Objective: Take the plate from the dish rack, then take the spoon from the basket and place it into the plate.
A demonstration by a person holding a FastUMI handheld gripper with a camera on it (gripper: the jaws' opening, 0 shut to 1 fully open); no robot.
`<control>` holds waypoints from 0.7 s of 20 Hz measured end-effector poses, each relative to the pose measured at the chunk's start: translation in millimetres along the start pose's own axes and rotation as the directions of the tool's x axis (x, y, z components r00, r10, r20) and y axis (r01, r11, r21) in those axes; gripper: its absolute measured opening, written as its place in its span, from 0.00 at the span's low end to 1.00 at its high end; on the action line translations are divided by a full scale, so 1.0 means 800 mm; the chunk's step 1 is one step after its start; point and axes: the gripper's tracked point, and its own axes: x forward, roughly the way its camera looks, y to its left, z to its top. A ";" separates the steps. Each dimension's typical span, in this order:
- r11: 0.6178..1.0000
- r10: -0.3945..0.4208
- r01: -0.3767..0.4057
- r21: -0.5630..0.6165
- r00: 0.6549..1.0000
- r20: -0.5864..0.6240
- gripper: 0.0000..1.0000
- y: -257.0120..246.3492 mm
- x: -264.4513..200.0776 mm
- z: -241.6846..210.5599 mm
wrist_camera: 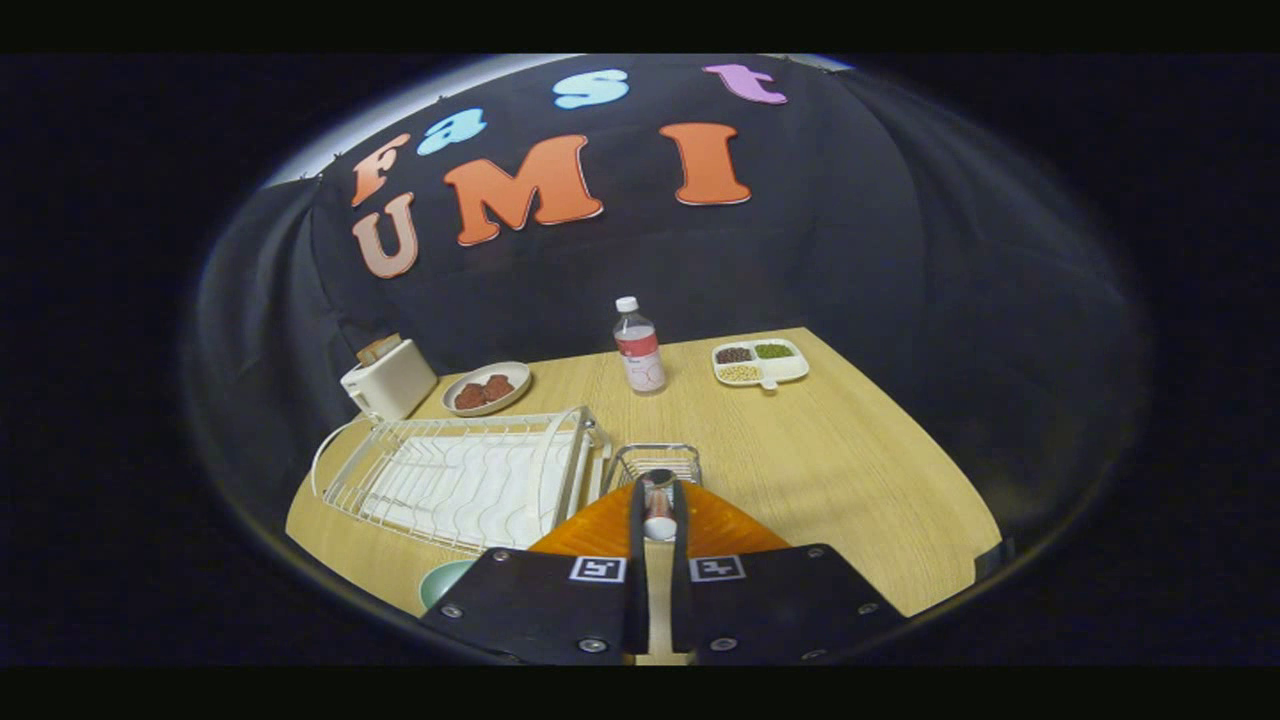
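Your wooden table carries everything here, its far edge meeting the booth's black cloth wall. The biggest thing on it is the white wire dish rack, which sits along the near left part of the table with an empty ribbed tray inside it. Next in size is the orange plate, lying flat on the table just under your gripper's fingers, close to the near edge and right beside the rack's right end. At the far left corner stands a white toaster with slices poking out of its top. Beside it, toward the middle of the far edge, you have a shallow bowl holding brown pieces, then an upright clear bottle with a white cap, and further right a white divided tray with dark, green and pale fillings in its compartments. The small wire basket sits just beyond your fingertips, touching or nearly touching the rack's right end. A pale green round dish peeks out at the near edge, left of the gripper body. Your gripper is drawn narrow, both fingers pressing on the spoon, which stands between them above the plate, its pale rounded end pointing down toward you.
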 end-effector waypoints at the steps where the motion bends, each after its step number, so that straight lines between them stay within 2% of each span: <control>1: 1.000 0.003 -0.003 -0.005 1.000 0.009 0.09 0.000 -0.010 0.006; 9: 0.997 0.061 -0.059 -0.040 0.997 0.053 0.09 0.019 -0.078 0.034; 14: 0.982 0.166 -0.164 -0.093 0.986 0.014 0.09 0.049 -0.110 0.008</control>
